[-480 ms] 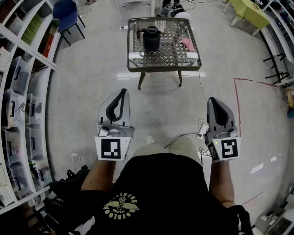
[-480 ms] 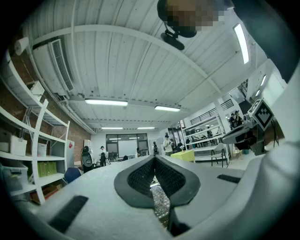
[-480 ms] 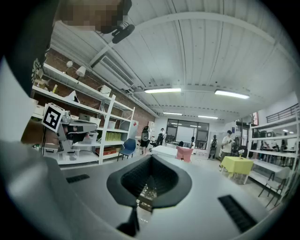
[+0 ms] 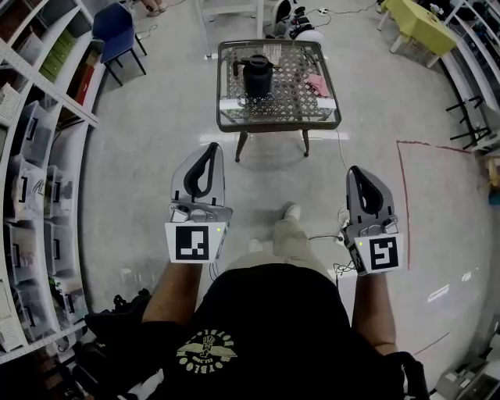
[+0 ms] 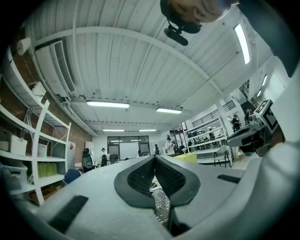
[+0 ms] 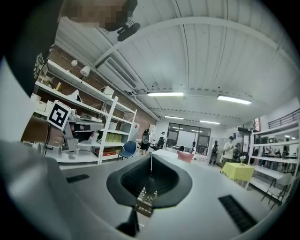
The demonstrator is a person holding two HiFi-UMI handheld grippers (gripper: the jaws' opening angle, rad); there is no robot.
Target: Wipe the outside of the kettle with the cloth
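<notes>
The dark kettle (image 4: 258, 74) stands on a small glass-topped wicker table (image 4: 234, 109) a few steps ahead on the floor. The pink cloth (image 4: 319, 83) lies on the table to the kettle's right. My left gripper (image 4: 210, 150) and right gripper (image 4: 355, 171) are held out level at waist height, far short of the table, both empty. In the left gripper view the left gripper (image 5: 154, 158) has its jaw tips meeting, with the table top (image 5: 161, 206) showing through the gap. In the right gripper view the right gripper (image 6: 151, 157) is shut too, and the kettle (image 6: 150, 184) shows small beyond it.
Shelving with bins (image 4: 35, 187) lines the left side. A blue chair (image 4: 117, 27) stands at the back left and a yellow-green table (image 4: 426, 22) at the back right. A cable and plug (image 4: 342, 223) lie by my right foot. Red tape (image 4: 402, 172) marks the floor.
The person has taken a step toward the table, one foot now forward. Both grippers have shifted slightly up in the head view and stay shut and empty.
</notes>
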